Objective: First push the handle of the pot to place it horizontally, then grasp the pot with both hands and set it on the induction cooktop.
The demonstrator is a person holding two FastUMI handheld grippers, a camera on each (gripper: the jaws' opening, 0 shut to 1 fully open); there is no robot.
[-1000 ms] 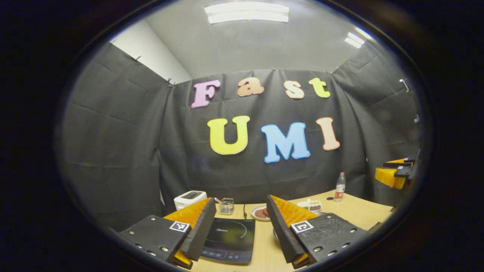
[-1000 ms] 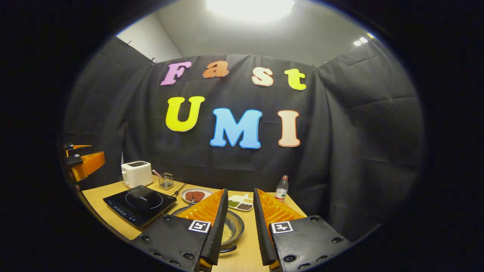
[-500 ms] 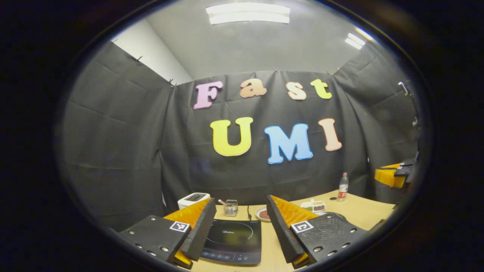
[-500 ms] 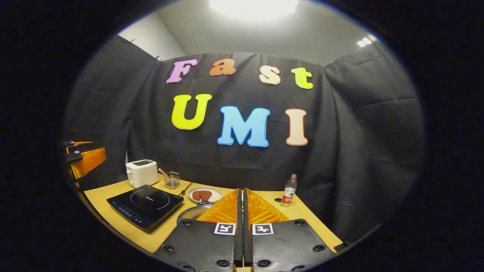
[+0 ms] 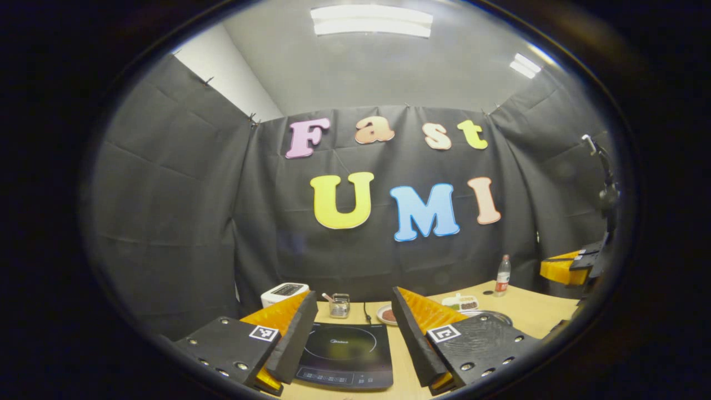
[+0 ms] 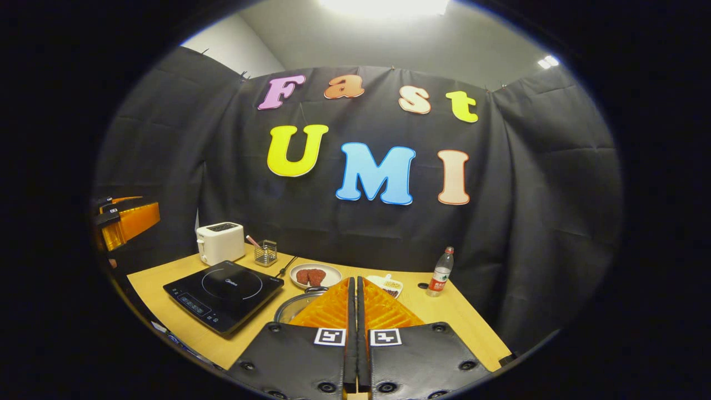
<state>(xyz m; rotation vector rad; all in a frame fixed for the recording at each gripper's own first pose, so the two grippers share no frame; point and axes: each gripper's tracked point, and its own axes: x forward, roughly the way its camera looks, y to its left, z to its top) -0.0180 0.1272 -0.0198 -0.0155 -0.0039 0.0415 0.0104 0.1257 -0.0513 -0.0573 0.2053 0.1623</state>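
In the booth, the right claw (image 6: 355,289) hangs over the near part of the table (image 6: 455,328) with its two fingers pressed flat together and nothing between them; the pot (image 6: 290,309), a steel rim curving out from behind those fingers, sits on the table just beyond and a little to the left of the claw's tip, to the right of the induction cooktop (image 6: 225,289) and on the near side of the plate of meat (image 6: 314,275); the pot's handle is hidden behind the fingers, so which way its long axis runs cannot be told from here. The left claw (image 5: 353,328) hovers with its fingers spread wide apart and empty, the induction cooktop (image 5: 347,355) lying straight ahead between them; from that side the pot (image 5: 491,316) is a dark rim well off to the right of the cooktop, with the right claw (image 5: 561,268) seen farther right. By this reading the right claw is the nearer of the two to the pot and, closed to a blunt point, looks set for the push on the handle, a step not yet done; the toaster (image 6: 220,242), the wire holder (image 6: 266,253), the divided dish (image 6: 389,285) and the water bottle (image 6: 440,273) stand beyond the cooktop and pot, toward the booth's wall.
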